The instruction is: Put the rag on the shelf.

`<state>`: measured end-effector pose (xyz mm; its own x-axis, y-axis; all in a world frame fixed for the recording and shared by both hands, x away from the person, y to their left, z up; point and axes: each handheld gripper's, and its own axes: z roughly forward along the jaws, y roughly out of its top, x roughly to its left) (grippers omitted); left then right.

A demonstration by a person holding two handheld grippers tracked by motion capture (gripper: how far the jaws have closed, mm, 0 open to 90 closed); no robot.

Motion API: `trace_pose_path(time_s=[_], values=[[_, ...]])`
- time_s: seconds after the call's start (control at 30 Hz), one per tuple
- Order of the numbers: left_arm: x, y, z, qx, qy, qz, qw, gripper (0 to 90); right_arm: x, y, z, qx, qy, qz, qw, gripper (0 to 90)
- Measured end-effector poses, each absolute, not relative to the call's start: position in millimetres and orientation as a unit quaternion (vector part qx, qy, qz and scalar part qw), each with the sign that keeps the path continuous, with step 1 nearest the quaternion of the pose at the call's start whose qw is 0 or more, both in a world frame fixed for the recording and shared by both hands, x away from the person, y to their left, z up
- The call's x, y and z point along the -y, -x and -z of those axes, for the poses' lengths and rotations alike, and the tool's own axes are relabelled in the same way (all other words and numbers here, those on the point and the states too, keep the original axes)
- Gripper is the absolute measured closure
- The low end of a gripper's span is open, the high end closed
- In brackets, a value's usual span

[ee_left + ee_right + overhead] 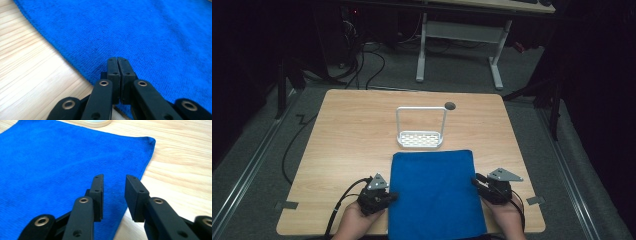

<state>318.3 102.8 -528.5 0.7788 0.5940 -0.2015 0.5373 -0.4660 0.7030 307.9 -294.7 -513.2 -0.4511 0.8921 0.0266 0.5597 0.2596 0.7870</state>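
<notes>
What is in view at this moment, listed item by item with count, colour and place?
cloth: one, blue, flat on the near middle of the table, near edge at the table's front
rack: one, white, slotted base with a tall loop handle, just beyond the cloth
table: one, light wood, with a dark round hole near the far edge
desk frame: one, white, on the floor beyond the table
left gripper: one, black, jaws shut, at the cloth's left edge
right gripper: one, black, jaws apart over the cloth's right edge
hands: two, at the near edge
</notes>
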Motion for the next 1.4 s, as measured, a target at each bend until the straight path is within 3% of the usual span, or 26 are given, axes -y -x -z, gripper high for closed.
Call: trace_pose_path(time_s=[0.33, 0.6, 0.87, 1.4], values=[[-137, -317, 527, -0.376, -0.840, -0.049, 0.389, 88.1, 269, -325, 515, -0.782, -0.449, -0.380, 0.205, 77.1], [-129, -334, 521, -0.384, -0.816, -0.054, 0.429, 70.1, 262, -331, 521, -0.796, -0.446, -0.363, 0.189, 81.1], [-110, -348, 529, -0.365, -0.838, -0.085, 0.398, 74.0, 261, -327, 527, -0.804, -0.446, -0.344, 0.191, 82.3], [-125, -320, 526, -0.358, -0.847, -0.041, 0.390, 74.2, 263, -306, 527, -0.816, -0.422, -0.357, 0.168, 82.1]])
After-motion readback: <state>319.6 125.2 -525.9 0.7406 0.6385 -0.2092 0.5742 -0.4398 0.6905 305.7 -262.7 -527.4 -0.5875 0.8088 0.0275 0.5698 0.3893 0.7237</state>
